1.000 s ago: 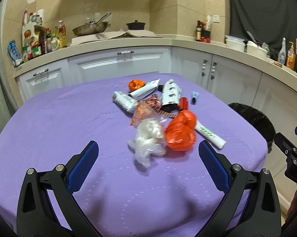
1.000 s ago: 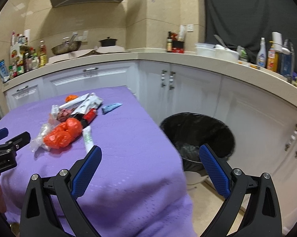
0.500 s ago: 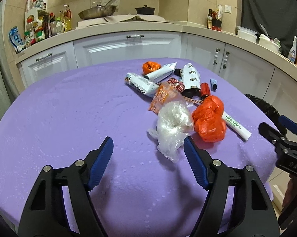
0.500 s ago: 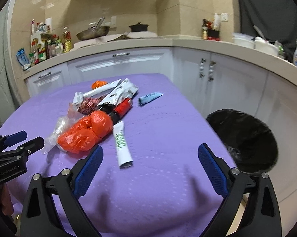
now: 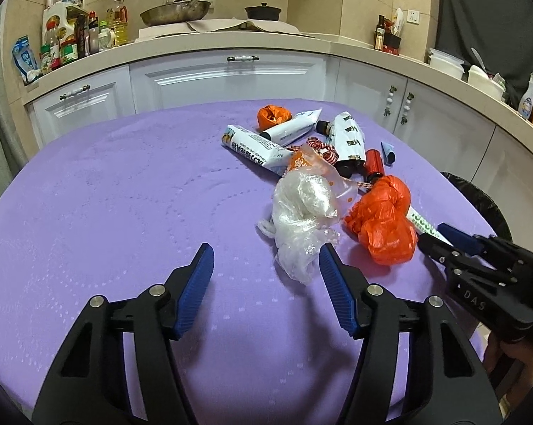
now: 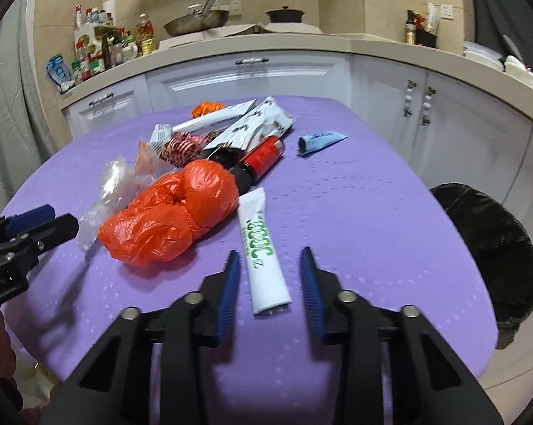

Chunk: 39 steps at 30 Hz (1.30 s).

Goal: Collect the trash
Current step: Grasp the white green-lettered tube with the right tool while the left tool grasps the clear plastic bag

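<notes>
The trash lies in a loose heap on the far right part of the desk point(image 5: 124, 191), which is covered in a purple cloth.

The left tongs point(image 5: 264, 253) hover low over the cloth with their jaws closing. A crumpled clear plastic bag point(image 5: 302, 212) lies just in front of the right-hand blue pad and a little to its right; the pad's tip seems to brush the bag's near edge, though the view is too flat to be sure. Nothing sits squarely between the two pads.

The right tongs point(image 6: 269, 260) also have their jaws closing. The near, crimped end of a white tube with green print point(image 6: 263, 248) lies between the pads, with a gap showing on both sides, so it is not yet gripped. The tube lies flat, its cap end pointing away towards the heap.

Just left of the tube sits a knotted orange plastic bag point(image 6: 174, 219), touching the clear bag on its left. Farther off lie a red canister point(image 6: 264, 150), a white pouch with dark marks point(image 6: 257, 125), a red-and-white ribbon point(image 6: 181, 147), a long white tube point(image 6: 213, 117), a small orange wad point(image 6: 204, 108) and, apart to the right, a small blue tube point(image 6: 319, 140).

Off the right edge of the desk, lower down, stands a bin with a black liner point(image 6: 493, 244).
</notes>
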### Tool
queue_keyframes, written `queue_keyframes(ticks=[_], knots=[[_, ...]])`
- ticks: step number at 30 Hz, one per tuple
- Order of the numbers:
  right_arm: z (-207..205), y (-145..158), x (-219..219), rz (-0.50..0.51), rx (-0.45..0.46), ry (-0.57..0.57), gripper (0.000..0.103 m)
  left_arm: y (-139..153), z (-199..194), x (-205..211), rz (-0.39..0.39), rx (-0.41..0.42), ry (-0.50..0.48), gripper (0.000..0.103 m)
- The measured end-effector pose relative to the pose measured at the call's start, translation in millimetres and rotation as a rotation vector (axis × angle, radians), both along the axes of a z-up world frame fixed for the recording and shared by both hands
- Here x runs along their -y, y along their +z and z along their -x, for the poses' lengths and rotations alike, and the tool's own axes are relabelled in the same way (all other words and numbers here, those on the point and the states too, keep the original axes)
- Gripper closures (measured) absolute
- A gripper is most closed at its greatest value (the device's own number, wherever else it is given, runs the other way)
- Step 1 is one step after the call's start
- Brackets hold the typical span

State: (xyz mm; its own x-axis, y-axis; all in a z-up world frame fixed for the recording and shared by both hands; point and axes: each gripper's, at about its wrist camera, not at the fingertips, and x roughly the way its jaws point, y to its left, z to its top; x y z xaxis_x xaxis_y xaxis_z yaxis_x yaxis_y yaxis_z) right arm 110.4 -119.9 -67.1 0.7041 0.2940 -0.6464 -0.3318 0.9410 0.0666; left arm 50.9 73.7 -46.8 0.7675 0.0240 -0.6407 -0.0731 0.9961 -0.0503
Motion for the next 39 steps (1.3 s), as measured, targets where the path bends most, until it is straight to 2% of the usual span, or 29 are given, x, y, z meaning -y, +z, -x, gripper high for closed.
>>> queue_keyframes(ticks=[5, 16, 17, 20, 22, 23, 27, 39], knots=[[-2.6, 1.0, 0.7, -0.001, -0.002, 0.008, 0.084, 1.0, -8.3, 6.1, 0.013, -0.010, -0.032, 0.042], [-6.9, 1.0, 10.2, -0.022, -0.012, 0.002, 0.085, -6.7, -29.0, 12.2, 0.014, -0.029, -0.037, 0.042], [-6.9, 1.1, 10.5, -0.024, -0.013, 0.001, 0.085, -7.6, -31.3, 12.1, 0.019, -0.031, -0.035, 0.046], [-7.5, 0.5, 11.9, -0.031, -0.018, -0.001, 0.085, -9.8, -34.9, 12.7, 0.028, -0.038, -0.041, 0.067], [-7.3, 0.5, 12.3, -0.032, -0.018, 0.000, 0.085, -10.7, -34.8, 13.3, 0.028, -0.037, -0.046, 0.070], [-7.4, 0.5, 12.3, -0.033, -0.019, 0.000, 0.085, -10.7, -33.5, 13.6, 0.026, -0.031, -0.048, 0.076], [-5.5, 0.3, 13.6, -0.039, -0.017, -0.001, 0.086, -8.0, -25.4, 13.0, 0.009, -0.007, -0.050, 0.080], [7.4, 9.4, 23.3, -0.047, 0.013, -0.019, 0.087, 15.6, 0.1, 11.5, -0.016, 0.067, -0.038, 0.084]])
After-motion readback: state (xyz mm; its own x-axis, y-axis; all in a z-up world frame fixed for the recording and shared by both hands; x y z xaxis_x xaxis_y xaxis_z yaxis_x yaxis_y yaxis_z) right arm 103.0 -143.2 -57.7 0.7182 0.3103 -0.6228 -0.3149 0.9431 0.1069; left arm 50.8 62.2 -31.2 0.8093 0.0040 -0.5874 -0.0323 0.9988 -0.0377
